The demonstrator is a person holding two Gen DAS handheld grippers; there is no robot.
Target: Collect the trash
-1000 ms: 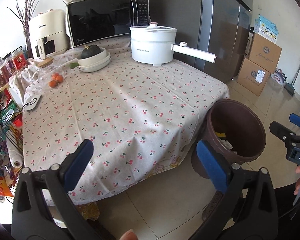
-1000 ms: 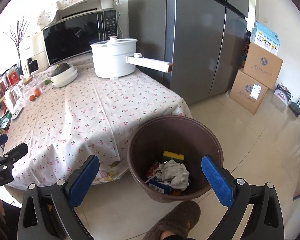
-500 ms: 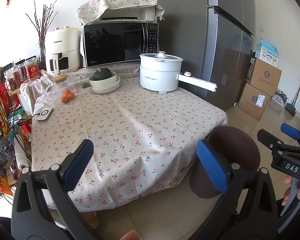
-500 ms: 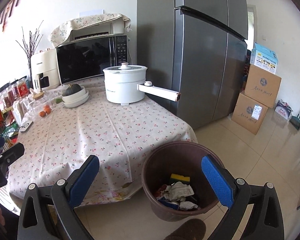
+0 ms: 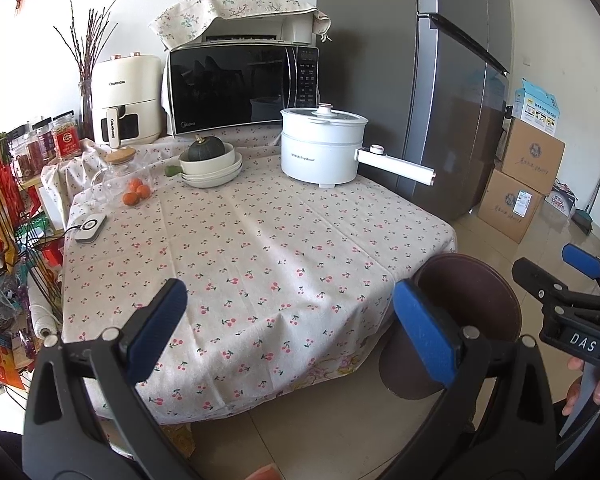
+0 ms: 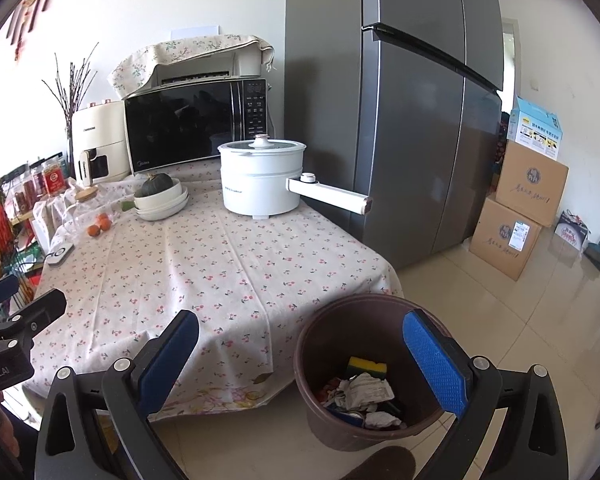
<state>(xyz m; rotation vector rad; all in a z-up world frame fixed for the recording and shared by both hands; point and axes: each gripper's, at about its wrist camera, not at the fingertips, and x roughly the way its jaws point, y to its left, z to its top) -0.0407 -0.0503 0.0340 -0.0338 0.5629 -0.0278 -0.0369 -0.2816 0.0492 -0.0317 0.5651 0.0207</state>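
Left gripper (image 5: 288, 322) spread wide, nothing between the blue pads, held above the near edge of the table (image 5: 260, 248). Right gripper (image 6: 300, 354) likewise wide and empty, hanging over the floor at the table's near right corner. Each seen at the edge of the other's view.

Brown bin (image 6: 364, 372) on the floor, just beside the table's near right corner, touching or almost touching the hanging cloth. Inside: a yellow sponge (image 6: 367, 367) against the far wall, crumpled paper (image 6: 366, 394) in the middle, more scraps beneath, too jumbled to name.

On the cherry-print cloth, far side: white pot (image 5: 322, 148) with its long handle pointing right, stacked bowls (image 5: 212, 168) with a dark squash (image 5: 203, 148) on top, black microwave (image 5: 240, 88) behind. Far left: oranges (image 5: 136, 194) near a glass jar (image 5: 118, 172), small white device (image 5: 90, 226) nearer along the left edge. Grey fridge (image 6: 412, 120) right of the table, cardboard boxes (image 6: 520, 208) far right on the floor.
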